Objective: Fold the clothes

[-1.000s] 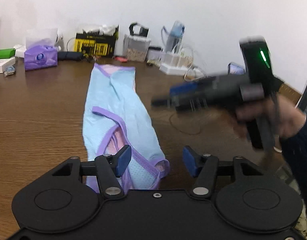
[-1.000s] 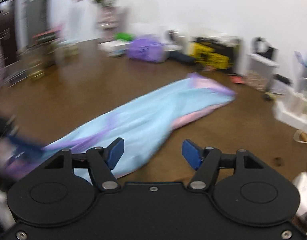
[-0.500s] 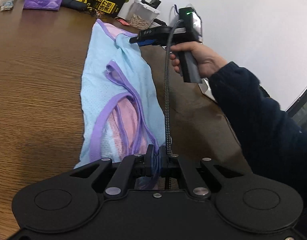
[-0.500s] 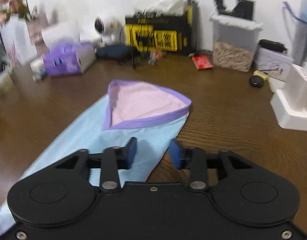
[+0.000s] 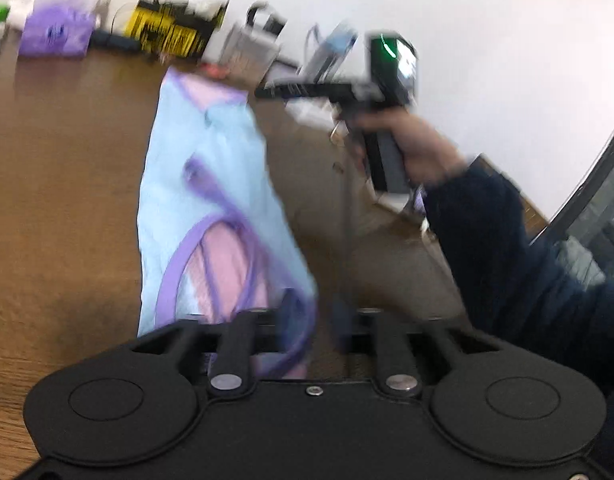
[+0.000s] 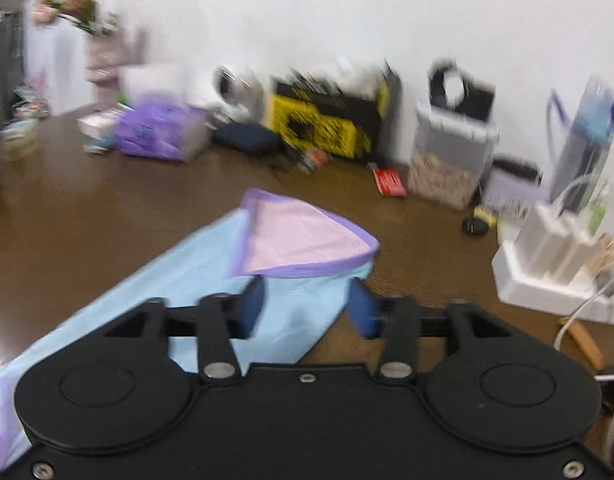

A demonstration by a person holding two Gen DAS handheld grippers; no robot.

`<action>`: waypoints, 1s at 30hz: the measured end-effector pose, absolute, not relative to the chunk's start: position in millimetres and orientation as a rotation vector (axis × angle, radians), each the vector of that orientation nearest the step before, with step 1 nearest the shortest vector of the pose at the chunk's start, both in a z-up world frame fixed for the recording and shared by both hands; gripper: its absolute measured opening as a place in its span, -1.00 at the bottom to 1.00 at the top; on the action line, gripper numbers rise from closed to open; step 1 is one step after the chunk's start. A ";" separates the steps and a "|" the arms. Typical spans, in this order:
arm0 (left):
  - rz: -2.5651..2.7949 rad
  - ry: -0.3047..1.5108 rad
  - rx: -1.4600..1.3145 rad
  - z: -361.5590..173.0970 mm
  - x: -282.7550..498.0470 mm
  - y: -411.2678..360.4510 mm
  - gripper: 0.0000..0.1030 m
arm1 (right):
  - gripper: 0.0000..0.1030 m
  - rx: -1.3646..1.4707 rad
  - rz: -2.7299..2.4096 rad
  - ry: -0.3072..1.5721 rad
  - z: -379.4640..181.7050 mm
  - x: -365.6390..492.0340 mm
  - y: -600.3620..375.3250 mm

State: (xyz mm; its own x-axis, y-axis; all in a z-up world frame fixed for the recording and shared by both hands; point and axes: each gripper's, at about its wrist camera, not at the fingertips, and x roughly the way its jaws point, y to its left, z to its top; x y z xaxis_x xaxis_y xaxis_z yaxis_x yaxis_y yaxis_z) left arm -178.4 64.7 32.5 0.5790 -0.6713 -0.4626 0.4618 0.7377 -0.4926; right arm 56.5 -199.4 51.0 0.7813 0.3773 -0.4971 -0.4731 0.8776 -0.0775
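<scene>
Left gripper: we are seeing its jaws parted, having just been opening; the garment's near purple-trimmed end is lying at the left pad, draped loose and not pinched, though blur is hiding the exact contact.
Right gripper: we are reading its jaws as wide too, having just been opening; the light blue cloth is lying flat between them on the worktop, unpressed. In the left wrist view it is showing at about 1 o'clock, held up in a hand.
Garment: it is lying as a long narrow strip on the worktop, running from 6 o'clock near us toward 12 o'clock, light blue with purple binding and a pink inner face.
Far end: in the right wrist view the pink, purple-edged corner is sitting turned back at about 12 o'clock, just beyond the jaws.
Step in hand: we are judging this as a release between folds, with both ends let go and the next grip still to be chosen.
Doing it well: we are wanting each pair of jaws to take both layers at the binding, squarely, then lift the two ends together so the strip is folding end over end without twisting.
Watch for: we are minding the clutter along the wall from 10 to 2 o'clock, the yellow box and the white stand, near the far end.
</scene>
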 end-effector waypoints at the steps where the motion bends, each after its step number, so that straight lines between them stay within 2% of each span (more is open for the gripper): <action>1: -0.699 0.626 -0.328 39.5 -185.7 71.4 0.50 | 0.40 -0.218 0.513 0.461 57.2 32.4 -200.0; 5: -0.744 0.480 -0.223 60.4 -203.6 96.0 0.51 | 0.50 -0.292 0.701 0.358 66.7 -47.6 -207.8; 6: -0.754 0.456 -0.180 60.9 -204.7 94.9 0.55 | 0.60 -0.313 0.754 0.326 66.8 -71.4 -211.0; 7: -0.792 0.410 -0.087 59.9 -207.2 98.0 0.68 | 0.66 -0.328 0.815 0.288 65.3 -94.7 -215.1; 8: -0.837 0.396 -0.030 57.6 -207.4 97.1 0.78 | 0.69 -0.334 0.878 0.261 60.6 -116.8 -217.6; 11: -0.946 0.431 0.234 38.0 -206.6 79.3 0.78 | 0.69 -0.363 0.973 0.293 43.1 -152.7 -208.1; 13: -0.957 0.435 0.336 26.2 -203.6 71.4 0.78 | 0.69 -0.386 0.976 0.312 33.3 -160.9 -200.3; 21: -0.954 0.481 0.418 12.3 -184.9 72.0 0.77 | 0.69 -0.398 0.990 0.399 13.7 -156.6 -173.9; 22: -0.956 0.496 0.415 9.7 -180.4 74.6 0.67 | 0.69 -0.403 0.994 0.410 12.1 -155.7 -169.0; 23: -0.960 0.513 0.413 7.7 -177.6 78.1 0.43 | 0.69 -0.409 0.996 0.428 9.1 -153.2 -163.6; 24: -0.970 0.529 0.410 6.7 -180.6 84.1 0.30 | 0.68 -0.412 0.996 0.447 6.0 -151.4 -158.9; 25: -0.988 0.561 0.398 3.8 -176.7 85.0 0.03 | 0.65 -0.413 0.996 0.464 3.5 -150.8 -154.9; 26: -1.004 0.575 0.378 3.1 -175.3 85.5 -0.19 | 0.42 -0.411 1.001 0.483 0.8 -148.9 -151.5; 27: -1.008 0.580 0.370 4.3 -176.7 85.9 -0.28 | 0.15 -0.408 1.012 0.504 -1.9 -146.0 -148.5; 28: -1.005 0.587 0.358 4.7 -178.5 82.7 -0.35 | 0.06 -0.406 1.020 0.521 -2.9 -143.6 -148.5; 30: -1.003 0.599 0.343 3.9 -183.7 72.1 -0.35 | -0.16 -0.413 1.027 0.543 -1.3 -140.5 -153.5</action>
